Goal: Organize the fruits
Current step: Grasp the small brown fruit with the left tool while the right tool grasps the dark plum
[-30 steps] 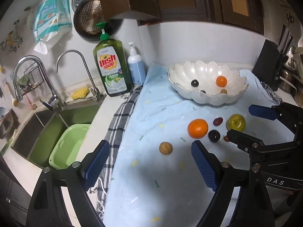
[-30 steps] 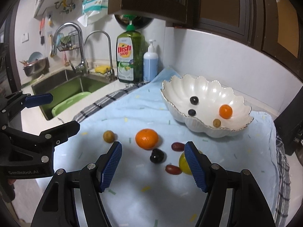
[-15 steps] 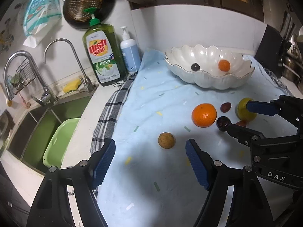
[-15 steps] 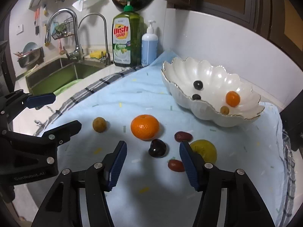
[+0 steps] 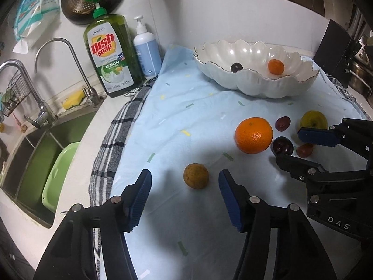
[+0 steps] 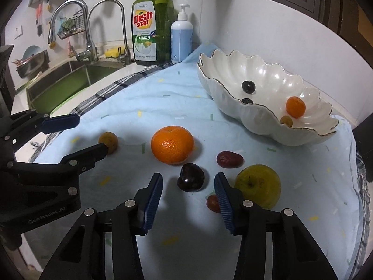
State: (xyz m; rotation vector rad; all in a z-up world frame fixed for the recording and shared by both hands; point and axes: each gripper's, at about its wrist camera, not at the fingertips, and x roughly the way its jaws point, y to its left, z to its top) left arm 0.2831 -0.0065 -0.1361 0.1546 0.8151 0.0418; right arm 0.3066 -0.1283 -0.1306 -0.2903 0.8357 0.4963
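Observation:
On the light blue cloth point(image 5: 186, 107), a small brown fruit point(image 5: 195, 179) lies between the tips of my left gripper point(image 5: 184, 176). Its jaws are closing and the pads stand apart from the fruit. A dark plum point(image 6: 190, 180) sits between the tips of my right gripper point(image 6: 188, 178), whose jaws are also closing without touching it. Around it lie an orange point(image 6: 172, 144), a yellow-green apple point(image 6: 257, 185) and two red dates point(image 6: 229, 159). The white scalloped bowl point(image 6: 268, 126) behind holds a small orange, dark fruits and a small brown one.
A green dish soap bottle point(image 5: 109, 53) and a white pump bottle point(image 5: 146, 49) stand at the back left. The sink point(image 5: 35, 163) with a green basin point(image 5: 58, 175) and taps lies left of the checked cloth point(image 5: 116, 128). A dark block point(image 5: 338, 49) stands at the far right.
Both grippers have come down and forward toward the fruit, and their jaws have narrowed. The brown fruit and the dark plum now lie between the fingertips.

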